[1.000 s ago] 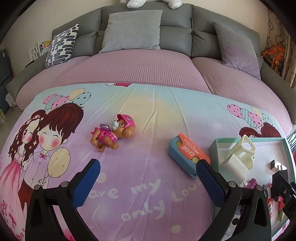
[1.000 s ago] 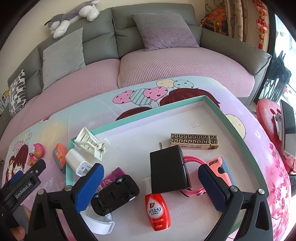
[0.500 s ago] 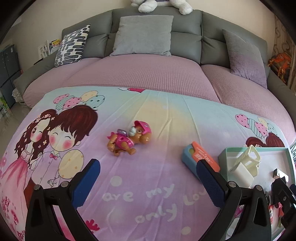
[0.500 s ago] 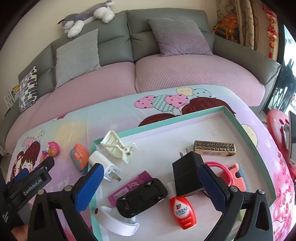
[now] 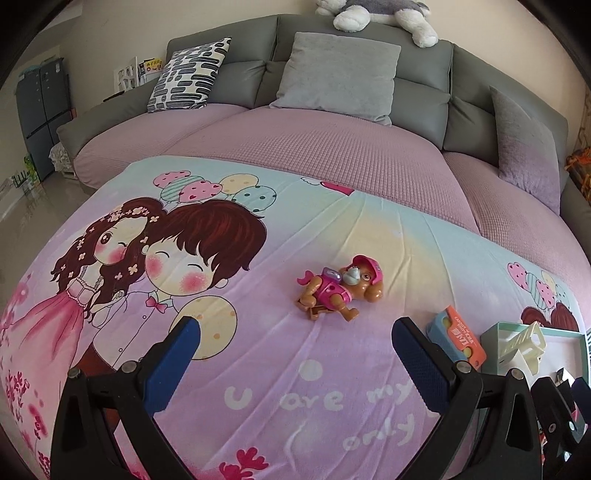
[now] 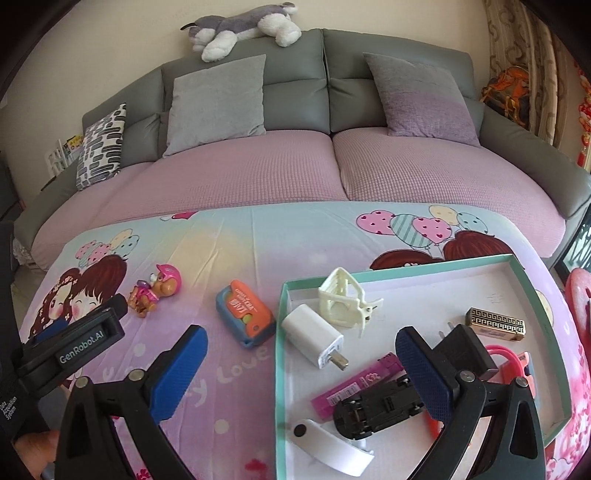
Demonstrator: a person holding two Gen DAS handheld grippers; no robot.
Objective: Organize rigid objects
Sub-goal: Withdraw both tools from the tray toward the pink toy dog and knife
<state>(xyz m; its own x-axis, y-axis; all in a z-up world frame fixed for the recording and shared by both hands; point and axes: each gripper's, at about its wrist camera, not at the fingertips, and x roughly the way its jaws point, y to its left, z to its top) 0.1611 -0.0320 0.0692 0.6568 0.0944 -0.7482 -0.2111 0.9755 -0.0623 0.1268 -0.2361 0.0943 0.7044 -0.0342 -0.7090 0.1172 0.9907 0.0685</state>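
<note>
On the bedsheet [image 6: 295, 236], the toy dog [image 6: 155, 290] lay left of the card case [image 6: 245, 317], which sat just left of the tray [image 6: 280, 332] holding the charger [image 6: 314, 334], clip [image 6: 343, 302] and toy car [image 6: 376, 404].

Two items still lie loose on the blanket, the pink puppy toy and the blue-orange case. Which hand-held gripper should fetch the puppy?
Left. The left hand-held gripper is open and faces the pink plastic puppy toy; the right hand-held gripper is open beside the teal-rimmed tray.

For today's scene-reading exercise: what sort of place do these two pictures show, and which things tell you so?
Most likely a home living room. A grey sofa with cushions and a plush dog on its back stands behind a surface under a cartoon-print cloth, where small household items fill a teal tray.
</note>
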